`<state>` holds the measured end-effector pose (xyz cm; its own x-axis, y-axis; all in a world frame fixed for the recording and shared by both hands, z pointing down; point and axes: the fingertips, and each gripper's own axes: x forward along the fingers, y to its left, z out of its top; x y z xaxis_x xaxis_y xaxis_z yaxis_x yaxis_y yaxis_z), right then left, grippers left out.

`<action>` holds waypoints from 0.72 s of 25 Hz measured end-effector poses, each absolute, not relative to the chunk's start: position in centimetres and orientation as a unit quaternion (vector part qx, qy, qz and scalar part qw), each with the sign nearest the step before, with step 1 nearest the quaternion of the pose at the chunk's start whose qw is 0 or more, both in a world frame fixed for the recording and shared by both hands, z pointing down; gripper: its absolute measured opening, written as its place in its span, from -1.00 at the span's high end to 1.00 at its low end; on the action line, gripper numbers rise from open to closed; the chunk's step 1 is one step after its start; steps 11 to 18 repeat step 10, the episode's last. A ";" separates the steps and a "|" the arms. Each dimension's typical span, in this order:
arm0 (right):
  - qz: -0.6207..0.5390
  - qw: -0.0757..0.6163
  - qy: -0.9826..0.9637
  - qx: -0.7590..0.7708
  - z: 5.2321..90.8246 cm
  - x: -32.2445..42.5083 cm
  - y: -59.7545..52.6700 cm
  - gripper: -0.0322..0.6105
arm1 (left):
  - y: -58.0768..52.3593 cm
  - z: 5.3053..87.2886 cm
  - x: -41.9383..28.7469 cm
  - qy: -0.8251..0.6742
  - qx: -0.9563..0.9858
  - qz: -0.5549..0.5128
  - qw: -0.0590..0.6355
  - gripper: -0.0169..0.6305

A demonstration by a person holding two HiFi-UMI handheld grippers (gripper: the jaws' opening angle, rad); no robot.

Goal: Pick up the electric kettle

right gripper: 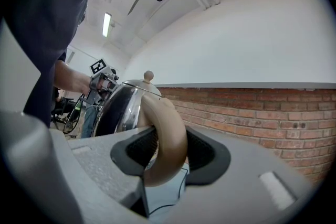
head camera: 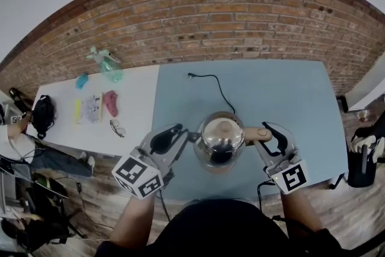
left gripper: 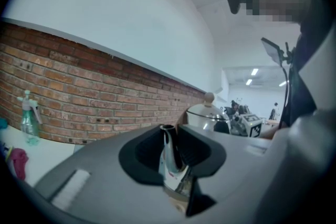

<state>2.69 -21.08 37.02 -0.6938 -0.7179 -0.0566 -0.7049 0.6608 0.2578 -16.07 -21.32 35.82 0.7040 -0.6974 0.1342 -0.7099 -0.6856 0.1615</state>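
Note:
A shiny steel electric kettle (head camera: 219, 140) with a knobbed lid sits in the middle of the head view, over the near edge of the blue table (head camera: 289, 99). My left gripper (head camera: 186, 135) comes in from the left and is shut on the kettle's chrome spout (left gripper: 168, 157), which stands between its black pads. In the left gripper view the kettle's lid (left gripper: 206, 111) shows beyond. My right gripper (head camera: 264, 132) is shut on the tan curved handle (right gripper: 169, 134), with the kettle's body (right gripper: 119, 106) just behind it. Whether the kettle's base touches the table is hidden.
A black power cord (head camera: 213, 84) lies on the blue table beyond the kettle. To the left, a white table (head camera: 132, 111) holds a green spray bottle (head camera: 107, 63) and several small items. A brick wall (head camera: 240, 21) runs behind. A black bag (head camera: 43, 114) sits at far left.

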 end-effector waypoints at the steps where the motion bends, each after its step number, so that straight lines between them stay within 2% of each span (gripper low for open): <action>1: -0.129 0.024 -0.911 0.391 37.1 2.7 -21.1 0.41 | -21.3 35.8 -16.1 -0.384 0.917 0.031 0.102 0.69; 18: -0.128 0.033 -0.912 0.389 37.8 3.1 -21.5 0.41 | -21.3 36.7 -15.7 -0.385 0.916 0.032 0.113 0.69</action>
